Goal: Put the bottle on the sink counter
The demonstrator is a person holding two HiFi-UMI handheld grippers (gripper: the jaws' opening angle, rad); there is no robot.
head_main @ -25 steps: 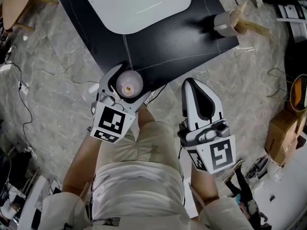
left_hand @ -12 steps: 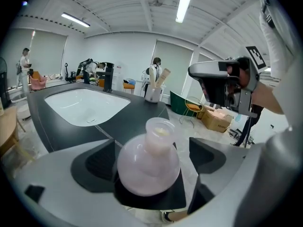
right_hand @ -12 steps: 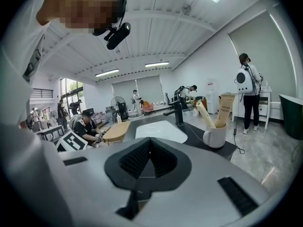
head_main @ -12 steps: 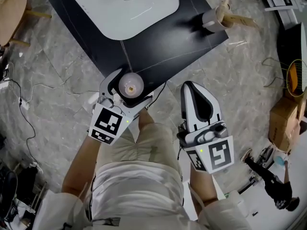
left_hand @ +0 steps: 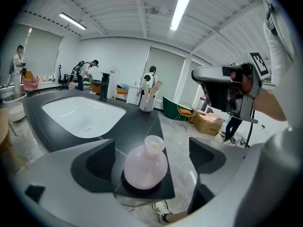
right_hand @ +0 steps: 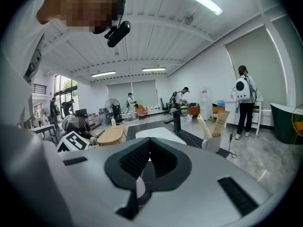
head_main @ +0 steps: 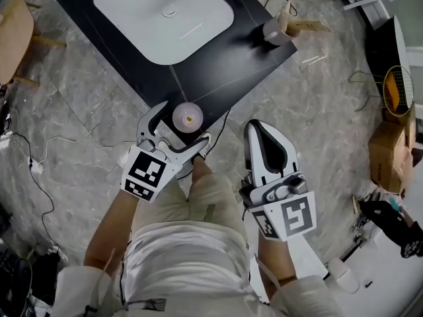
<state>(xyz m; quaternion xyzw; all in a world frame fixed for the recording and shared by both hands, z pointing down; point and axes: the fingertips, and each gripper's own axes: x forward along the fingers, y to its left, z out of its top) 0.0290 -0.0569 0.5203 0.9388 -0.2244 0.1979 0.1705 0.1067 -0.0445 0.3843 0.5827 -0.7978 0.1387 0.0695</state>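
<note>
Nearest the person, the right gripper (head_main: 260, 129) is held off the worktop with its jaws together and nothing between them.

The left gripper (head_main: 180, 127) stands with its jaws spread wide. They straddle the bottle (left_hand: 145, 168), but neither pad touches it.

The bottle, pale pink and round-bellied, stands upright on the sink counter (head_main: 225, 51). It sits at the worktop's near corner, close to both edges, so the placement appears complete.

The step in hand is judged to be the withdrawal. The left gripper should draw straight back toward the person, jaws kept wide and level, so that neither pad clips the belly. A sideways nudge could tip the bottle off this corner.

Farther back lie the white basin (head_main: 165, 15) and a cup (head_main: 274, 30) at the far right corner, both well apart from the bottle.
</note>
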